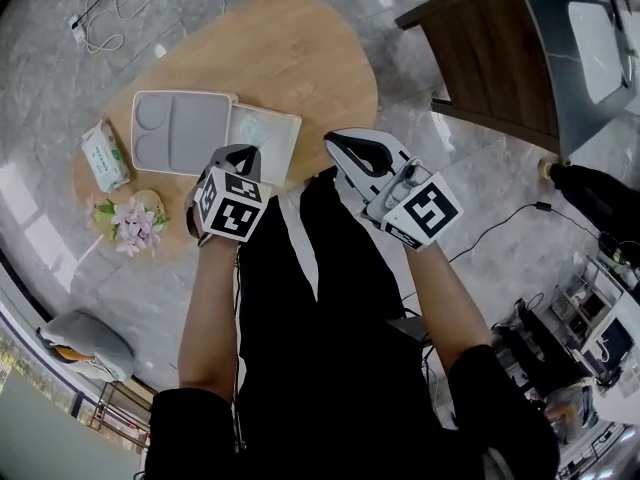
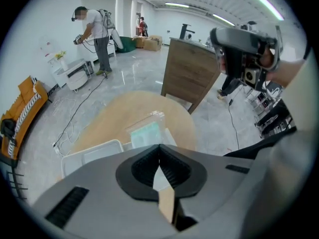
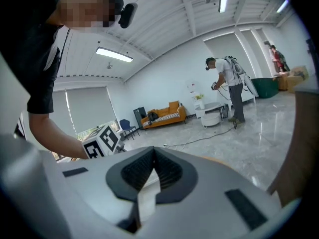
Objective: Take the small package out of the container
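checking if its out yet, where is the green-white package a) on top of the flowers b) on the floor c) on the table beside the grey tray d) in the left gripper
c: in the head view the package lies flat on the table, just left of the tray.

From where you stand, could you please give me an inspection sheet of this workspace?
Surface: oval wooden table, on a glossy grey floor.
Job's things: clear container beside a grey compartment tray; small package lies on the table on the tray's other side, outside the container.
Clutter: flower bunch near the table's edge.
Grippers: left gripper and right gripper both shut, nothing between the jaws, held up at the table's near edge.
Cables: white cable on the floor beyond the table; dark cable on the floor at right.
Surroundings: wooden counter; a person in the distance; orange sofa.
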Demonstrator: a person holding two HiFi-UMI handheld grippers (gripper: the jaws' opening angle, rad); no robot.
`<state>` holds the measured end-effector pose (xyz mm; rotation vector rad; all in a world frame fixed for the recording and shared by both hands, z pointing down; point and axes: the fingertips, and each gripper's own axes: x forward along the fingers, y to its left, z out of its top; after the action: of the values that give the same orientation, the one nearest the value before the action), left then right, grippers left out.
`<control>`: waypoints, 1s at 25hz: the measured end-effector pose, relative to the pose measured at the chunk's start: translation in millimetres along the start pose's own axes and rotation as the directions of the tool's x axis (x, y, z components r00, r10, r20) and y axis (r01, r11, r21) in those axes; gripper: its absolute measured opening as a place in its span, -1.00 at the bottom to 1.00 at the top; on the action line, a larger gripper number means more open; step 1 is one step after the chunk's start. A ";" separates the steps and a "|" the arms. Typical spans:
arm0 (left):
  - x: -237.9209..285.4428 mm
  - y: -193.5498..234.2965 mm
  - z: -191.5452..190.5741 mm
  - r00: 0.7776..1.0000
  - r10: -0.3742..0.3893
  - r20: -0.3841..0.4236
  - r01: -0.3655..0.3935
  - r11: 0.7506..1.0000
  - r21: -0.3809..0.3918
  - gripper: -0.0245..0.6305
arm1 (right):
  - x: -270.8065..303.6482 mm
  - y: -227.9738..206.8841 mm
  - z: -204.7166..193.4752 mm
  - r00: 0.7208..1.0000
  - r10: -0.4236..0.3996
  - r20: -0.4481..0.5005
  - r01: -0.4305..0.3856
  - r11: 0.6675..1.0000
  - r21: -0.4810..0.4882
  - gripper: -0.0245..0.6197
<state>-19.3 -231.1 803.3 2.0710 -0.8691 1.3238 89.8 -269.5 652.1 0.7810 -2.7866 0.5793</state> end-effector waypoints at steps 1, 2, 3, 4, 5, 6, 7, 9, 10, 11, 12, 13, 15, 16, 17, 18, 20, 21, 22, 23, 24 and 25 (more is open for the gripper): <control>-14.4 0.9 8.2 1.000 0.005 0.022 -0.005 1.000 0.000 -0.87 | -3.2 2.9 11.6 1.000 -0.005 0.009 0.005 1.000 -0.009 -0.89; -29.6 1.9 16.5 0.999 0.012 0.044 -0.012 1.000 0.001 -0.87 | -6.7 5.8 23.4 1.000 -0.010 0.018 0.010 1.000 -0.017 -0.89; -45.0 3.2 25.2 0.998 0.020 0.067 -0.020 1.000 0.002 -0.87 | -10.2 8.6 35.4 1.000 -0.014 0.028 0.015 1.000 -0.026 -0.89; -60.5 4.9 34.2 0.995 0.028 0.092 -0.029 1.000 0.001 -0.87 | -13.6 11.4 47.8 0.999 -0.018 0.038 0.019 0.999 -0.037 -0.89; -76.0 6.9 43.5 0.992 0.036 0.118 -0.036 0.999 -0.001 -0.87 | -17.0 14.1 60.4 0.999 -0.021 0.050 0.024 0.998 -0.050 -0.89; -91.7 8.7 53.3 0.988 0.044 0.146 -0.044 0.999 -0.003 -0.87 | -20.5 16.8 73.2 0.998 -0.024 0.061 0.028 0.998 -0.063 -0.89; -107.4 10.0 63.2 0.984 0.051 0.173 -0.051 0.999 -0.003 -0.87 | -24.3 19.4 86.2 0.997 -0.026 0.071 0.031 0.997 -0.076 -0.89; -138.1 11.6 83.8 0.972 0.064 0.227 -0.065 0.998 -0.002 -0.87 | -32.2 24.2 112.3 0.995 -0.026 0.092 0.035 0.994 -0.099 -0.89; -152.7 11.8 94.3 0.965 0.069 0.253 -0.071 0.997 0.000 -0.87 | -36.3 26.4 125.5 0.994 -0.026 0.102 0.038 0.993 -0.111 -0.89; -166.9 11.3 104.2 0.958 0.073 0.278 -0.077 0.997 0.004 -0.87 | -40.8 28.9 138.4 0.993 -0.026 0.113 0.040 0.991 -0.124 -0.89; -180.9 9.9 113.1 0.951 0.076 0.300 -0.082 0.997 0.008 -0.87 | -45.6 32.3 150.7 0.992 -0.026 0.123 0.043 0.990 -0.136 -0.89; -194.6 7.8 120.7 0.944 0.077 0.319 -0.086 0.996 0.012 -0.87 | -50.5 36.5 162.5 0.991 -0.025 0.134 0.044 0.988 -0.146 -0.89; -220.7 3.9 133.9 0.932 0.081 0.354 -0.095 0.995 0.023 -0.87 | -59.5 46.2 184.8 0.987 -0.018 0.159 0.045 0.985 -0.164 -0.89; -233.0 3.1 140.4 0.925 0.085 0.371 -0.103 0.994 0.030 -0.87 | -63.1 51.0 195.5 0.985 -0.014 0.173 0.045 0.984 -0.175 -0.89; -245.2 3.0 147.4 0.916 0.090 0.390 -0.114 0.993 0.039 -0.87 | -66.3 55.6 205.9 0.982 -0.008 0.186 0.044 0.981 -0.187 -0.89; -257.2 2.7 154.6 0.907 0.093 0.411 -0.123 0.991 0.047 -0.87 | -69.4 60.3 215.7 0.980 -0.002 0.199 0.042 0.979 -0.200 -0.89; -280.7 -0.6 167.4 0.888 0.091 0.450 -0.134 0.989 0.063 -0.87 | -76.8 69.9 232.3 0.976 0.012 0.217 0.038 0.974 -0.223 -0.89; -292.8 -3.8 172.9 0.880 0.086 0.467 -0.134 0.988 0.071 -0.87 | -80.9 74.7 239.3 0.974 0.019 0.225 0.035 0.973 -0.229 -0.89; -305.1 -7.8 177.8 0.872 0.079 0.482 -0.133 0.988 0.079 -0.87 | -85.2 79.8 245.7 0.972 0.025 0.233 0.031 0.972 -0.233 -0.89; -316.9 -12.2 181.5 0.866 0.069 0.496 -0.129 0.988 0.088 -0.87 | -89.7 85.6 251.7 0.970 0.031 0.241 0.028 0.972 -0.235 -0.89; -328.0 -16.7 184.2 0.859 0.058 0.509 -0.123 0.988 0.095 -0.87 | -94.5 92.1 257.5 0.968 0.037 0.250 0.024 0.971 -0.238 -0.89; -338.7 -21.0 186.7 0.851 0.047 0.523 -0.117 0.988 0.101 -0.87 | -99.4 98.8 263.3 0.965 0.044 0.259 0.022 0.970 -0.244 -0.89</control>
<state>-1.4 -272.5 418.6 2.5795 -1.1281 0.8765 101.2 -256.4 354.4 0.8416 -3.0228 0.1327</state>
